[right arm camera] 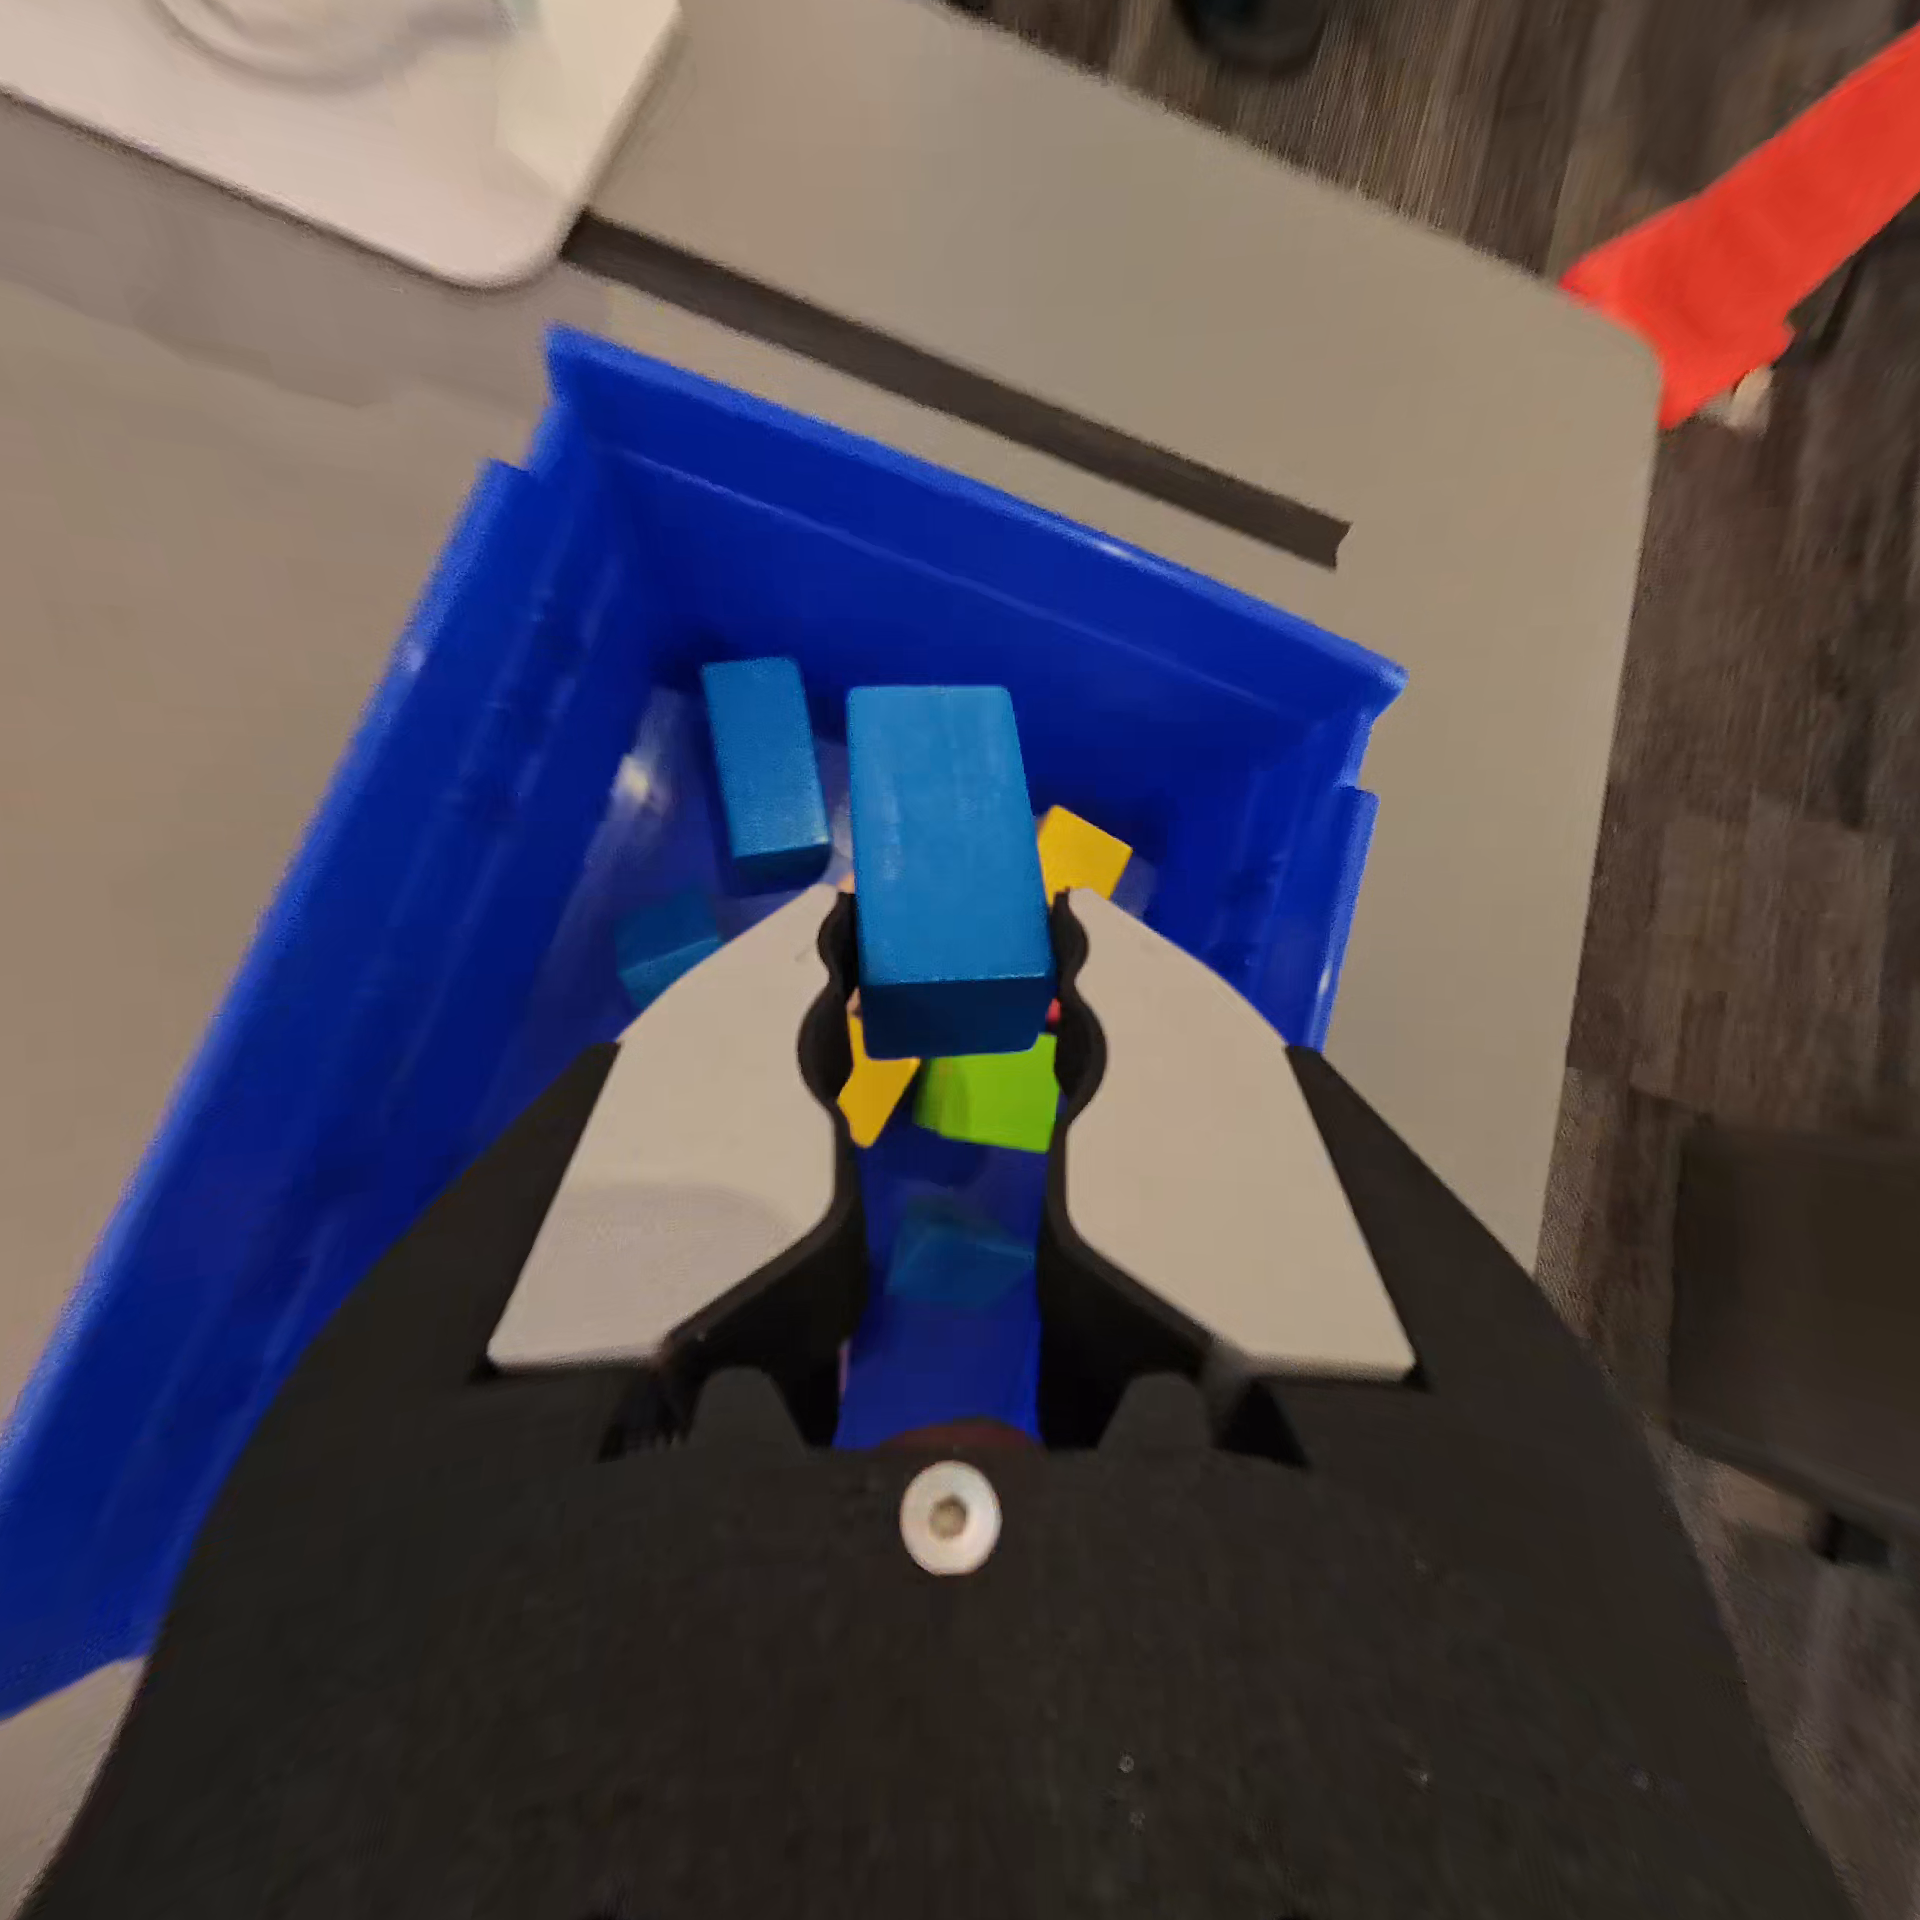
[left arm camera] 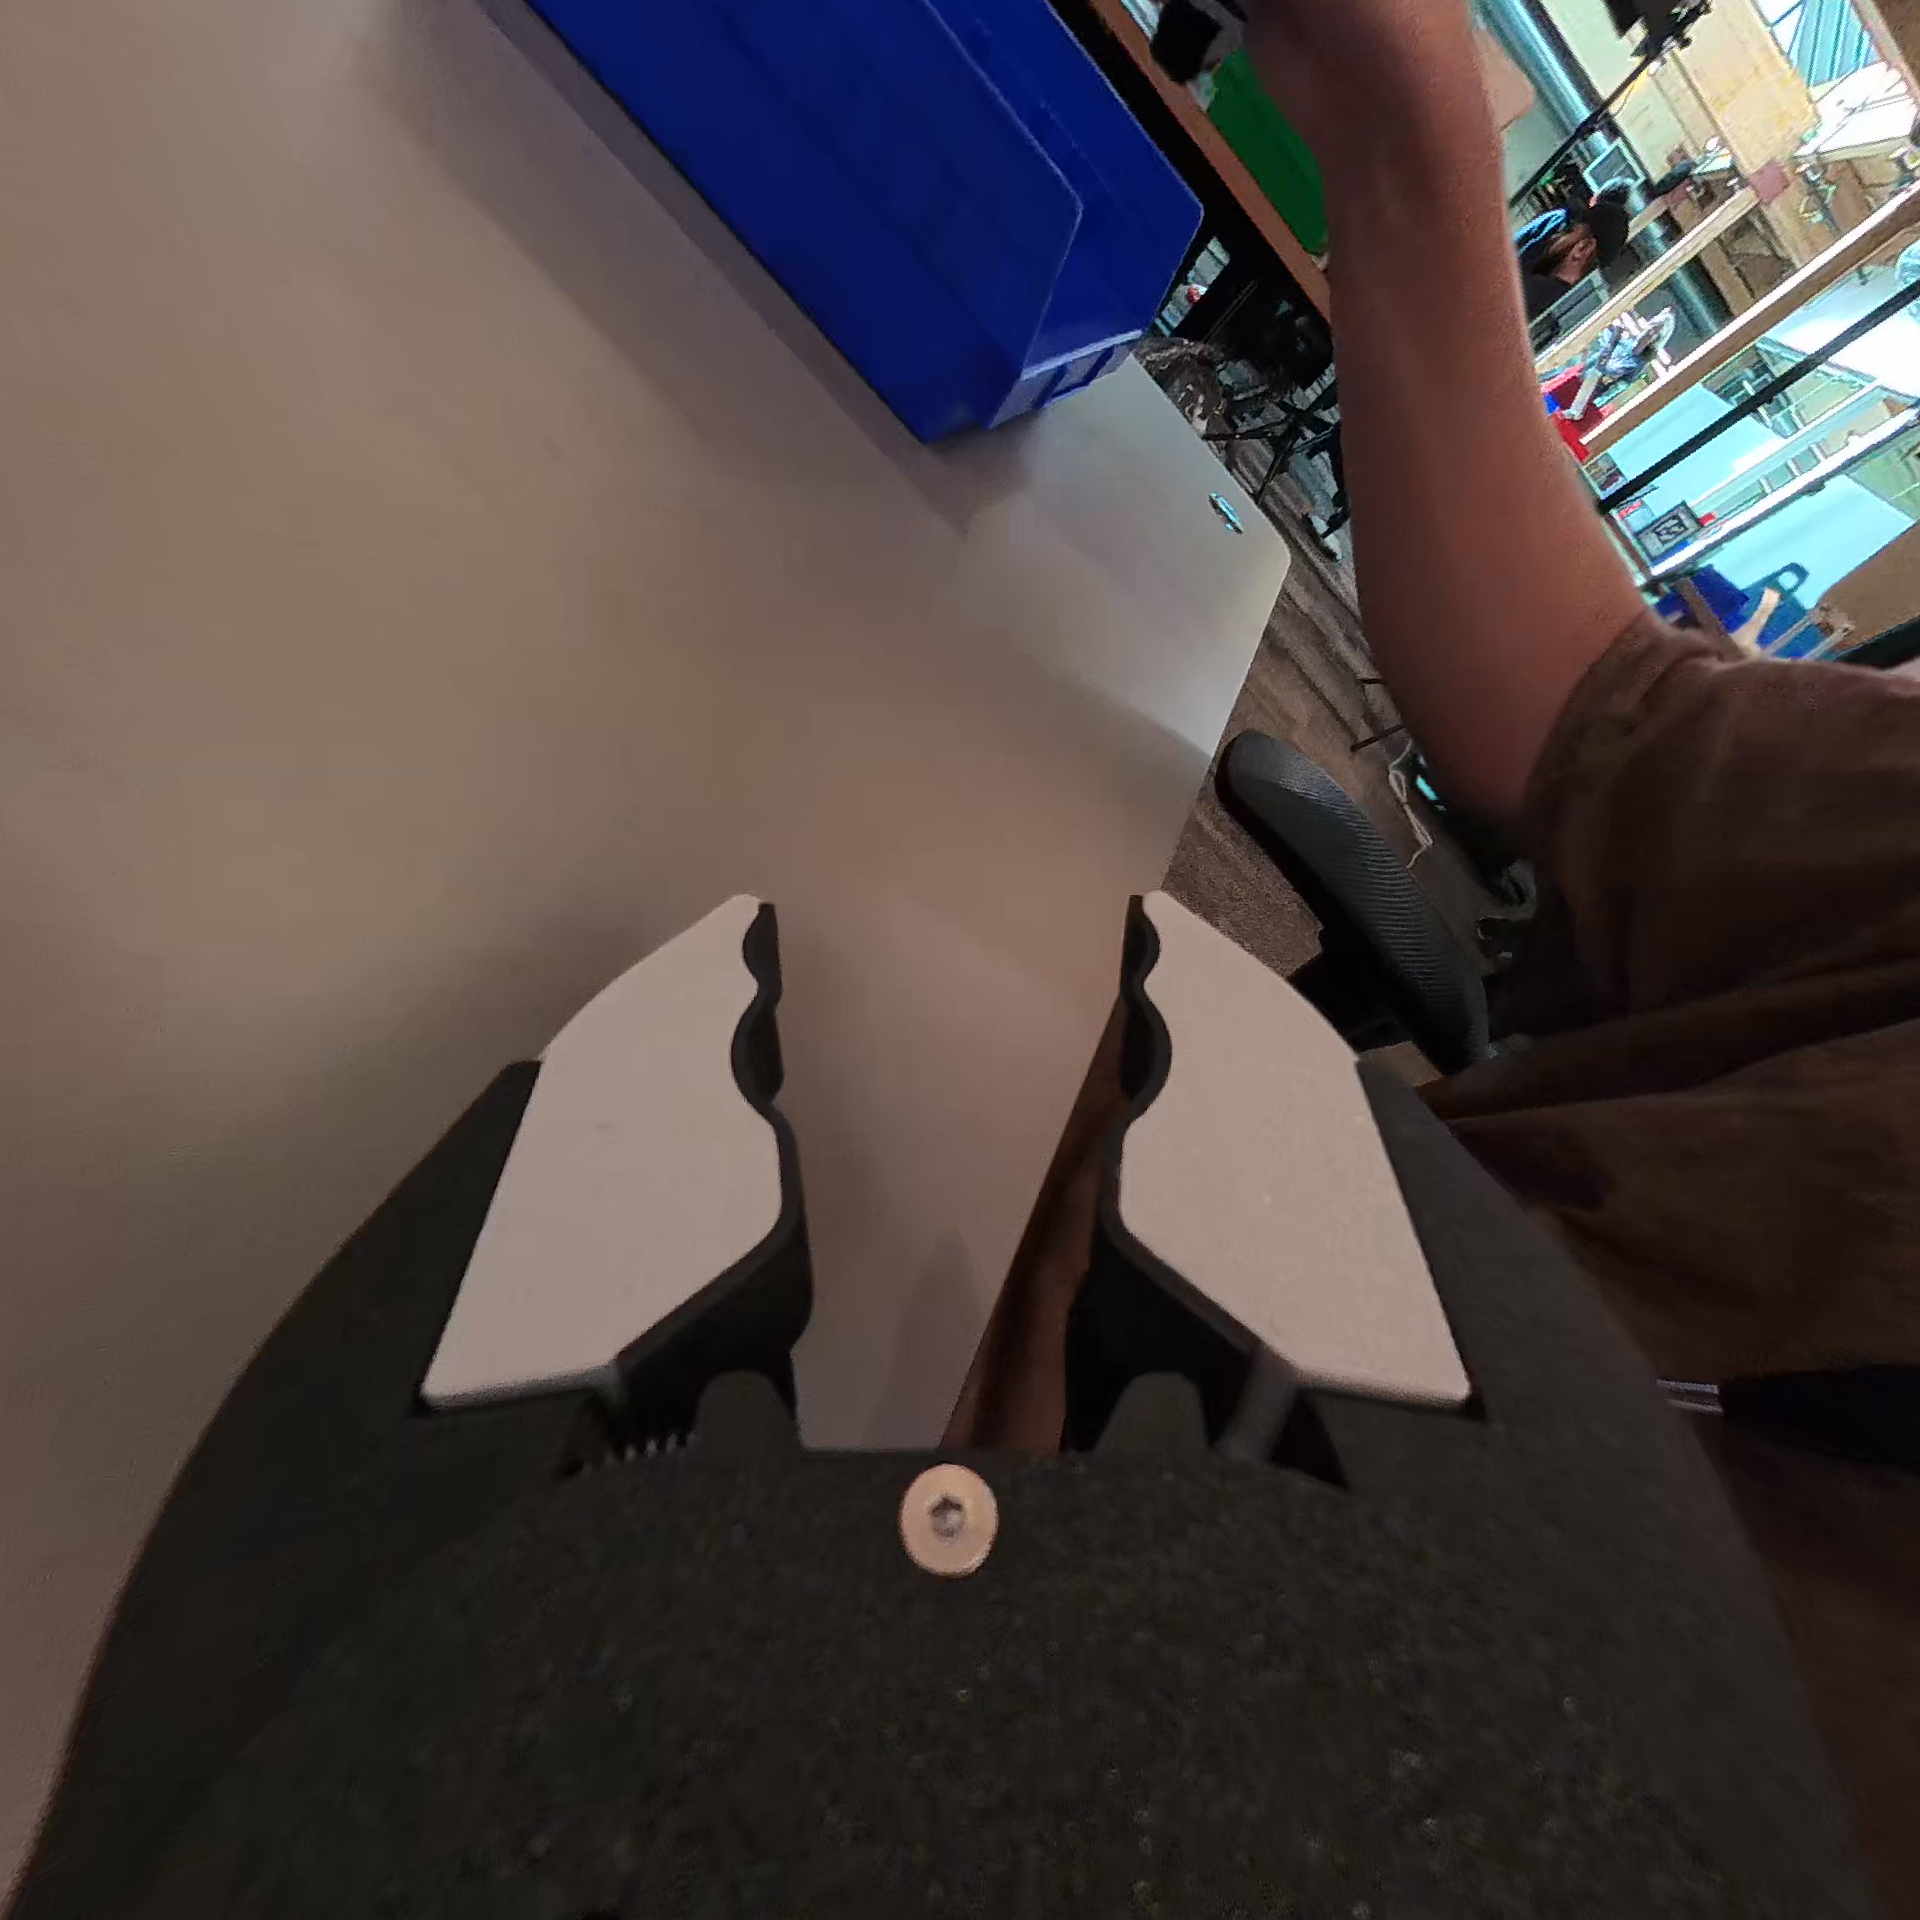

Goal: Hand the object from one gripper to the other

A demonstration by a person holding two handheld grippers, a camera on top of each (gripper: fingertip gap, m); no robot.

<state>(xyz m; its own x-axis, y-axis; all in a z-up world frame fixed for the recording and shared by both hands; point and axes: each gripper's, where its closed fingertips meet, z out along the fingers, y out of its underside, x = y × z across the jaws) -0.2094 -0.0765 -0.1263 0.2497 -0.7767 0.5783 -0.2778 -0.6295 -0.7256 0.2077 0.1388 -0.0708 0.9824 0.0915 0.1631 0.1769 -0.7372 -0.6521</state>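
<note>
right gripper [right arm camera: 951, 914]: fingers clamped on blue block [right arm camera: 940, 862], held above the blue bin [right arm camera: 343, 935], likely to clear it for handover | left gripper [left arm camera: 951, 914]: fingers apart, empty over surface [left arm camera: 364, 623], bin at 12 o'clock, apparently waiting

I see a grey table [right arm camera: 1247, 343], blue bin [right arm camera: 312, 1039] resting on it, white pad [right arm camera: 436, 156] at its far corner

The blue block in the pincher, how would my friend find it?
Find the big blue bin on the grey table. Above its colourful blocks, the right gripper pinches one long blue block. A smaller blue block lies in the bin; only the pinched one is held.
</note>
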